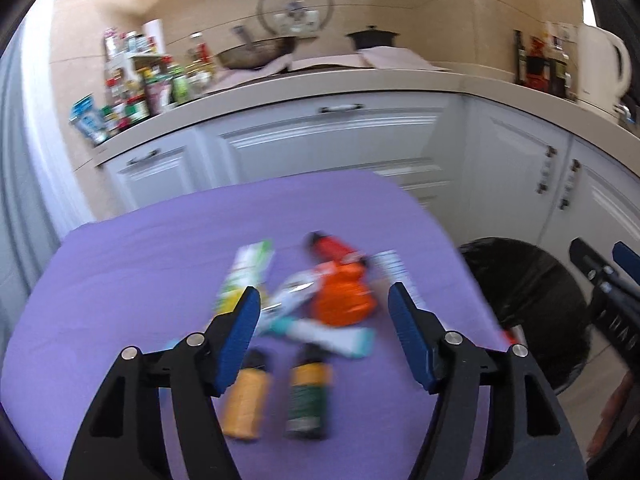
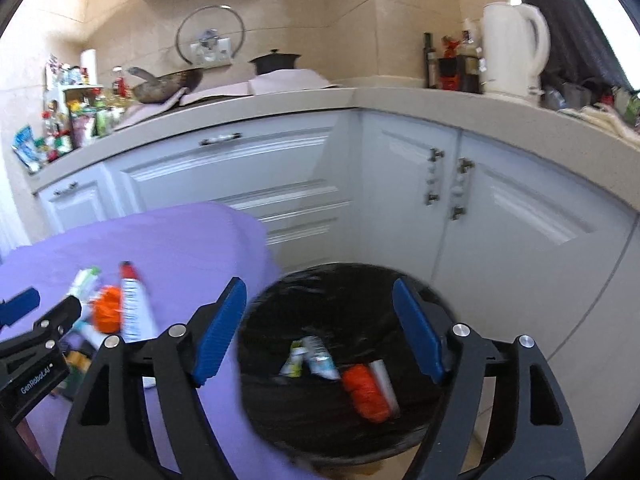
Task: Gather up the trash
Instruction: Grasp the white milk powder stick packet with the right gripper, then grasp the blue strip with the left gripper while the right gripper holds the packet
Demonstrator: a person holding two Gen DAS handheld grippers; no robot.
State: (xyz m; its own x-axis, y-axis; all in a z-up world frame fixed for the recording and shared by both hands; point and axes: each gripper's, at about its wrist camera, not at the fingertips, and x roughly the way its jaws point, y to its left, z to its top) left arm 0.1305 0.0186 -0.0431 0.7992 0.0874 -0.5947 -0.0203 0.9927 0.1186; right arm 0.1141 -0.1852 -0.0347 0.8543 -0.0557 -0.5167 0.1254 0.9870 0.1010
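left wrist view:
- left gripper: jaws spread wide, nothing between them, held above the pile
- table: purple cloth, trash bunched mid-surface
- pile: orange wrapper in the middle; red bottle behind it; green-white carton to the left; white-teal tube lying across the front
- near edge: yellow bottle and green bottle, side by side, both lying flat, closest to the jaws
- bin: black liner, on the floor just past the table's right edge
- image quality: motion blur, labels unreadable

right wrist view:
- right gripper: jaws released, empty, positioned over the bin mouth
- bin: already holds an orange-red item, a white piece next to it and two small crumpled packets
- table side: same pile visible at left, white striped tube beside the orange wrapper
- left gripper: enters at the left edge, over the pile

step (judgement): mid-task. Some trash is binned, most of it still on the table. Right side looks like the drop point of a cycle; left side looks set up for a pick.

next move (judgement):
- left: descend on one item, straddle it across its short axis, then clamp. The two bottles are the nearest and cleanest targets, nothing overlaps them
- pile items overlap, so a grab there may drag a neighbour
- right: swing across to the table for another piece
- carry path: short, bin sits just beside the table edge
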